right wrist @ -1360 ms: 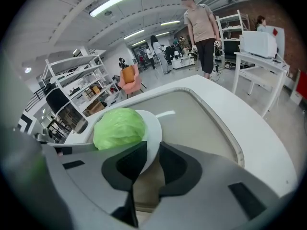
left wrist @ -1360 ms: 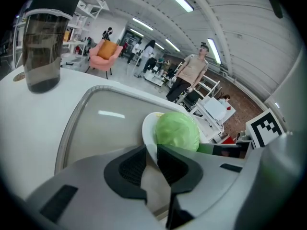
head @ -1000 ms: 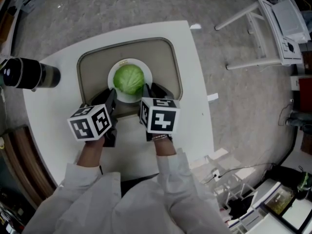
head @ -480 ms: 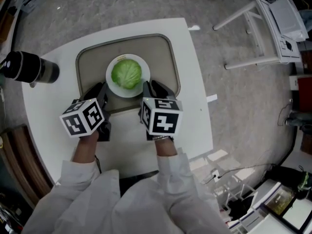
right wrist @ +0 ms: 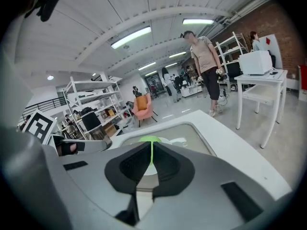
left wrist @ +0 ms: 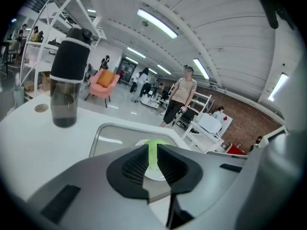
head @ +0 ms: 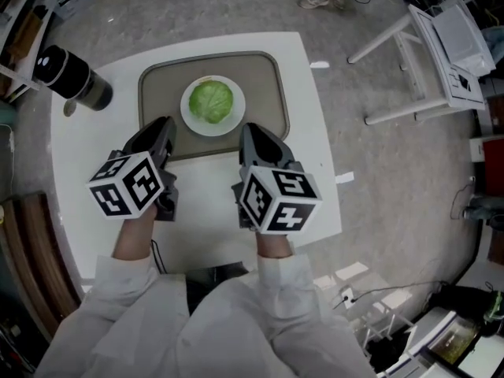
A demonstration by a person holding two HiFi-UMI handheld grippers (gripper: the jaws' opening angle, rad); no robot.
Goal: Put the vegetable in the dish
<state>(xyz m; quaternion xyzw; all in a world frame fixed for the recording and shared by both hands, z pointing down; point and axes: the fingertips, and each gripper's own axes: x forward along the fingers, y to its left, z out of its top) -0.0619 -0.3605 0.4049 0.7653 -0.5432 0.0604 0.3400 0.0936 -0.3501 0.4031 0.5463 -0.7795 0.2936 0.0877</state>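
Nearest, two hand-held grippers are held low over the front of the white bench (head: 311, 176), side by side and clear of the tray. The left hand-held gripper (head: 161, 126) is seen with its jaws drawn almost together, only a narrow slit between them, and nothing is gripped. The right hand-held gripper (head: 250, 131) is seen with its jaws closing to a thin slit, and nothing is caught between them either. Both are pointed toward 12 o'clock, so the vegetable is glimpsed through each slit from a distance only.

Beyond the jaws a single beige tray (head: 264, 93) is laid flat on the bench. One white dish (head: 191, 119) is set near its middle, and one round green vegetable (head: 211, 101) is seated in that dish, untouched by either tool. The task is therefore judged done, which would explain why both tools are kept empty and apart from the dish.

At 10 o'clock from the tray one dark bottle (head: 72, 77) is stood on the bench edge, well out of the working path. Farthest, at 2 o'clock, one white folding table (head: 441, 46) is seen on the floor.
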